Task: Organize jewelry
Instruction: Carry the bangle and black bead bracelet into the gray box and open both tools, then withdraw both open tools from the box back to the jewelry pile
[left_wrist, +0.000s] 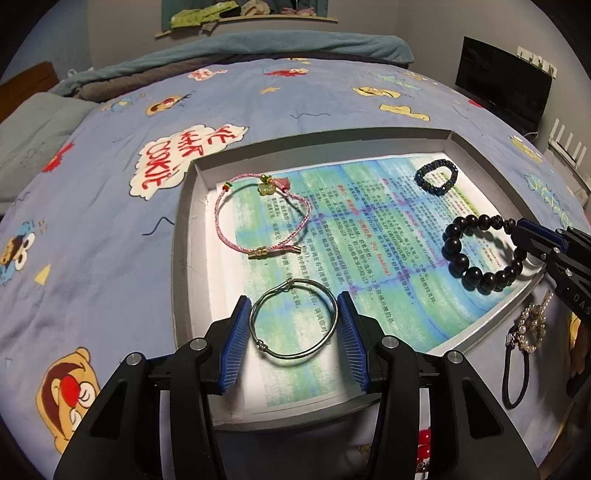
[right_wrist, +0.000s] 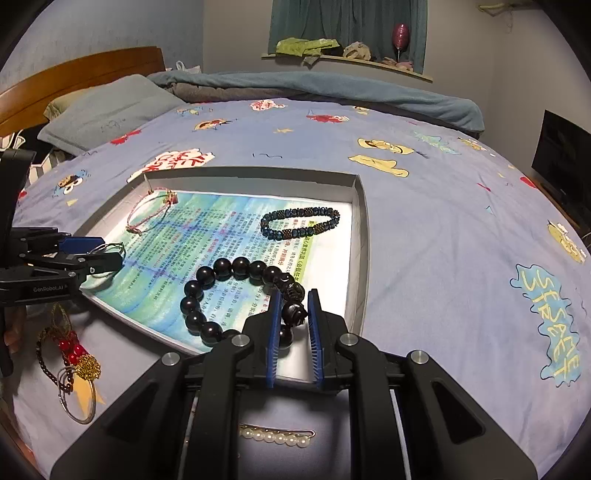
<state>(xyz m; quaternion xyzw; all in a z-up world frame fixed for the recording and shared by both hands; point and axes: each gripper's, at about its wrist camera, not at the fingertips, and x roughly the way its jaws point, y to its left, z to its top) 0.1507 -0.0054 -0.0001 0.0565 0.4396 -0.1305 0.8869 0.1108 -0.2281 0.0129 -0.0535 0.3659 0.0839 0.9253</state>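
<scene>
We have both grippers down over the shallow tray (left_wrist: 184, 206), which sits on the bed (left_wrist: 92, 229) with its cartoon-print cover. A printed paper sheet (left_wrist: 332, 236) lines the tray floor, and the jewelry lies on it.

Our left gripper (left_wrist: 293, 325) is about half open, and the silver wire bangle (left_wrist: 293, 319) sits between its blue pads at the near corner of the tray. The pads stand right against the bangle's sides; from the right wrist view the ring looks pinched at the gripper tip, so we call it held.

Our right gripper (right_wrist: 293, 317) is nearly closed, its pads clamped on one carved bead of the dark bead bracelet (right_wrist: 221, 291). The rest of that bracelet lies curled on the paper on the tray's right side.

Farther back, the pink cord bracelet (left_wrist: 258, 218) rests in the far left part of the tray, and the blue beaded bracelet (left_wrist: 436, 176) in the far right part, both well clear of the grippers.

Outside the tray on the bed cover we see a black hair tie with pearls (left_wrist: 524, 343), a red and gold ornament (right_wrist: 74, 354), and a pearl hair clip (right_wrist: 275, 436) just beneath the right gripper.
</scene>
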